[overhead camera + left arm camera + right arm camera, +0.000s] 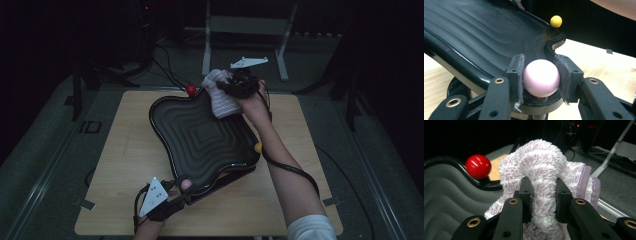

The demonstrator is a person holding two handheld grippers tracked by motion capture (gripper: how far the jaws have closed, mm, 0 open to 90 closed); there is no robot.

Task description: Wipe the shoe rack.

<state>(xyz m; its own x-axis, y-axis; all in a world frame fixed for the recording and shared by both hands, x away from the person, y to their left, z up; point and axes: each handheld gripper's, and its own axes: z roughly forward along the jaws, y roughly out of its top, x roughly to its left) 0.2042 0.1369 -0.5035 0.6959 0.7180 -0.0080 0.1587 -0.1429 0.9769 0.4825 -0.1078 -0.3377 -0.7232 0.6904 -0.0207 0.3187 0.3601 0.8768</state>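
A black tray point(200, 135) with stepped ridges sits tilted on the wooden table, with coloured knobs at its corners. My left gripper point(172, 192) is at the tray's near corner, shut on the pink knob point(541, 78). At the far corner my right gripper point(235, 86) is shut on a fluffy white and lilac cloth point(220, 95), which hangs onto the tray's far edge. The same cloth point(544, 177) bulges between the jaws in the right gripper view. A red knob point(478, 166) stands just left of the cloth. The yellow knob point(556, 21) is at the right corner.
The wooden table point(125, 150) has bare room left of the tray and along its near edge. A white metal stand point(245, 30) is on the floor behind the table. Cables point(165, 65) run over the dark floor at the back.
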